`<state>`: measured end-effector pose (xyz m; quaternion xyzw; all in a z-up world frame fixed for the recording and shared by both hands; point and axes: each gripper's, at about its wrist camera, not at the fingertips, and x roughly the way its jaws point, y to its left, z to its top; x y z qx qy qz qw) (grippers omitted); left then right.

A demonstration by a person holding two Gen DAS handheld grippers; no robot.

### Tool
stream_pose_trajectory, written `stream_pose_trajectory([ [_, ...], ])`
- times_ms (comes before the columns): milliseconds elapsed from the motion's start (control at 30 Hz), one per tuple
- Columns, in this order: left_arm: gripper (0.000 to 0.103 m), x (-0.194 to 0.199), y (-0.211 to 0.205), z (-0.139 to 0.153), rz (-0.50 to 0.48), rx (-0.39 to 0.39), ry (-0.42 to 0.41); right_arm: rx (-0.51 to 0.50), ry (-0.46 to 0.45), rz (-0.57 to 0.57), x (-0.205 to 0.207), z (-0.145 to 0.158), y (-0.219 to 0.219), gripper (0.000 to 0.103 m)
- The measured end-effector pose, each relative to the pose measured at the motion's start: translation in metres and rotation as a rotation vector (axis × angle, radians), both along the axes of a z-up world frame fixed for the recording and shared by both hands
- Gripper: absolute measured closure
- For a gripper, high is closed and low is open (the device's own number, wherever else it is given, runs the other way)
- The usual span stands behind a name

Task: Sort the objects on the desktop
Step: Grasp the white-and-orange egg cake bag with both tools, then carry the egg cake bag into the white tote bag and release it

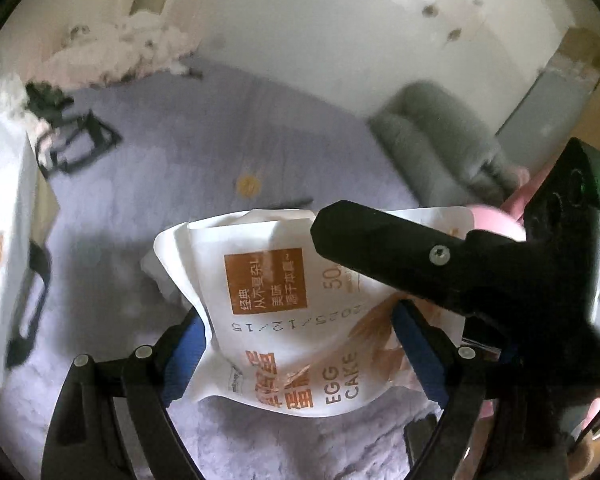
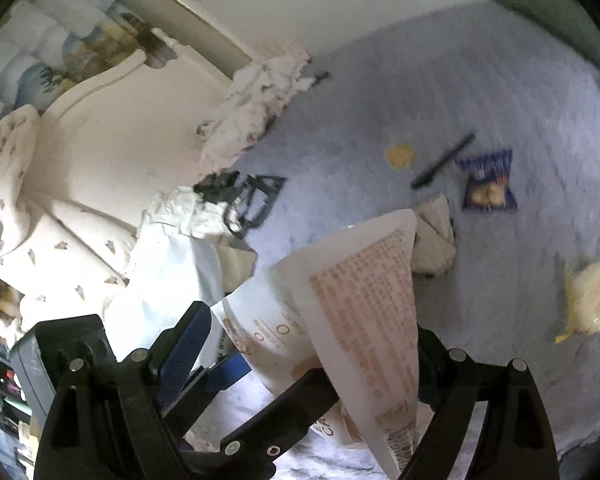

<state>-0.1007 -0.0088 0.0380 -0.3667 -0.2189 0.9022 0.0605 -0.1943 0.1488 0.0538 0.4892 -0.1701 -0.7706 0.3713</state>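
A lavender bedspread (image 2: pixel 480 80) stretches beyond both claws. The left claw (image 1: pixel 300 356) and right claw (image 2: pixel 312 356) each clamp the white egg cake bag (image 1: pixel 300 292) between their blue pads. Ahead of the right claw lie a blue snack packet (image 2: pixel 487 180), a black pen (image 2: pixel 442 161) and a yellow disc (image 2: pixel 399 156).

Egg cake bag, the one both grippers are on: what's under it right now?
Under the egg cake bag only the lavender blanket shows, shadowed left of it. Whatever lies directly beneath the bag is covered by it.
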Motion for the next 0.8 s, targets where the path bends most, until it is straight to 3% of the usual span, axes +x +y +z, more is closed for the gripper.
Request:
stream_pose_trajectory([
  [200, 0.010, 0.012, -0.051, 0.032, 0.090, -0.012, 0.052, -0.013, 0.036, 0.076, 0.007, 0.037, -0.055, 0.014],
  [400, 0.010, 0.029, -0.124, 0.048, 0.216, -0.019, 0.060, -0.048, 0.039, 0.179, 0.014, 0.051, -0.136, 0.014],
  [600, 0.008, 0.047, -0.200, 0.035, 0.381, 0.027, 0.041, -0.056, 0.000, 0.294, 0.020, 0.046, -0.223, 0.013],
  [800, 0.006, 0.052, -0.262, 0.009, 0.498, 0.026, -0.015, -0.079, -0.093, 0.379, 0.019, 0.012, -0.299, 0.013],
])
